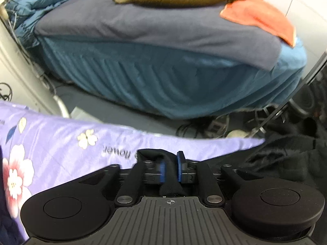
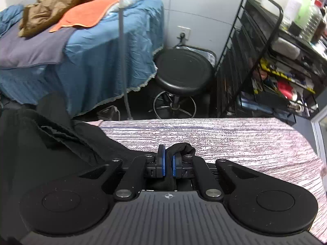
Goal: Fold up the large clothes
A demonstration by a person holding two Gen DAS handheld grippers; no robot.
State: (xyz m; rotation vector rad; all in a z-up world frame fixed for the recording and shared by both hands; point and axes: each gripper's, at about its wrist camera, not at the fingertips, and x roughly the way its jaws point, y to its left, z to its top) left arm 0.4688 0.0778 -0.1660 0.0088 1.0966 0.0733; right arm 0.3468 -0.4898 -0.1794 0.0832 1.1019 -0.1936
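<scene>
A large black garment (image 1: 286,153) lies bunched on the work surface, at the right in the left wrist view and at the left in the right wrist view (image 2: 40,143). My left gripper (image 1: 170,167) is shut on a fold of this black garment, which sticks up between the blue pads (image 1: 161,170). My right gripper (image 2: 168,164) is shut on another bunched edge of the same garment, over the pink-and-grey striped cover (image 2: 224,136).
A purple floral sheet (image 1: 51,143) covers the surface at the left. Beyond stands a bed with a blue skirt (image 1: 163,77), an orange towel (image 1: 259,18) and a brown jacket (image 2: 61,4). A black stool (image 2: 181,71), a wire shelf rack (image 2: 276,71) and floor cables (image 1: 204,126) are near.
</scene>
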